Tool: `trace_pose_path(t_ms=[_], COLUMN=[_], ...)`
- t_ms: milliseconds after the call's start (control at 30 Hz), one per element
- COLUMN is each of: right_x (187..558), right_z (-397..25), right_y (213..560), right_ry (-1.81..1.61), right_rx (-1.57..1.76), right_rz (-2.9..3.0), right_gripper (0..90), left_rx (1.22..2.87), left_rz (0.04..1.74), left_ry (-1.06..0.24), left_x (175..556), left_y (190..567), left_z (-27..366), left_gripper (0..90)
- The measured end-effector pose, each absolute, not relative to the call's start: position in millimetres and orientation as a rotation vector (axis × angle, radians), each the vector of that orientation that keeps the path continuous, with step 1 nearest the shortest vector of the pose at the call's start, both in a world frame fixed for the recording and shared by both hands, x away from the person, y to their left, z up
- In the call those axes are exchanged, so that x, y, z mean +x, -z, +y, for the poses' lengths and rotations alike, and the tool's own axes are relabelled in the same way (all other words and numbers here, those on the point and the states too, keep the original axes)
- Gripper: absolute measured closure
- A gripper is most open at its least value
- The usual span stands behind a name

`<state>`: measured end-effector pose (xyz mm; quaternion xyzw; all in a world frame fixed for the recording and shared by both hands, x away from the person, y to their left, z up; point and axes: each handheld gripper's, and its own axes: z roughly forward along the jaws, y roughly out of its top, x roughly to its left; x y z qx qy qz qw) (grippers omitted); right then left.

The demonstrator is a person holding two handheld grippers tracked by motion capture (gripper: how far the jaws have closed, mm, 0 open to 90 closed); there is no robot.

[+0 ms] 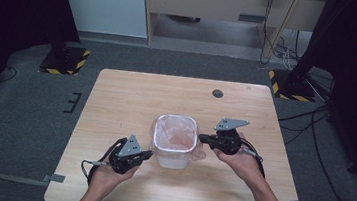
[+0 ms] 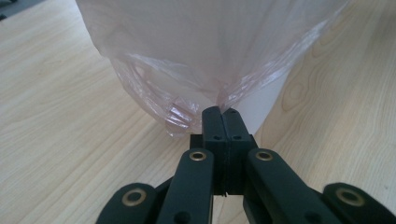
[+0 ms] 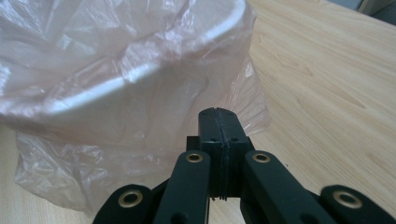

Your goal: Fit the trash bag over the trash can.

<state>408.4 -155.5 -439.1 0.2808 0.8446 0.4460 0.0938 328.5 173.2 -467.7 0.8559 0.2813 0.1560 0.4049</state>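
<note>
Pinkish translucent plastic liner bag [image 1: 176, 133], draped inside and folded over the rim of a small white bin [image 1: 173, 159] at the middle of a pale wood table [image 1: 116, 99].

Left gripper [image 1: 148, 153]: at the bin's near left corner, jaws pressed together; the left gripper view shows a gather of the bag's overhang [image 2: 187, 100] running into the jaw tips, so it appears pinched on the film.

Right gripper [image 1: 201, 138]: at the bin's right side, jaws likewise closed; the right gripper view puts the tips against the skirt of film [image 3: 140, 154] below the rim, though whether film is caught between them cannot be told.

Step in hand, judged: fitting the liner, drawing its skirt down on both sides.

Next move calls for: an even downward, outward pull, gentle enough not to tear the film or tip the light bin.
</note>
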Motion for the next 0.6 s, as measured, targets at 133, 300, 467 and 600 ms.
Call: trace_pose_path(t_ms=[133, 300, 467, 600], right_x=[408.8, 407.7, 406.7, 405.6], right_z=[-154.2, -150.3, -148.6, -151.5], right_y=[443.5, 450.1, 458.8, 458.7], right_ry=[-1.307, -1.265, -1.239, -1.256], right_rx=[0.836, 0.829, 0.828, 0.841], right_rz=[2.515, 2.539, 2.562, 2.544], right_gripper=[90.0, 90.0, 90.0, 85.2], left_rx=[2.174, 2.207, 2.239, 2.209], left_rz=[0.711, 0.700, 0.702, 0.718], left_ry=[-0.394, -0.398, -0.401, -0.400], left_x=[328.7, 329.0, 329.0, 327.5], left_y=[470.2, 473.6, 477.9, 476.4], left_z=[172.0, 167.8, 165.3, 169.2], left_gripper=[90.0, 90.0, 90.0, 89.3])
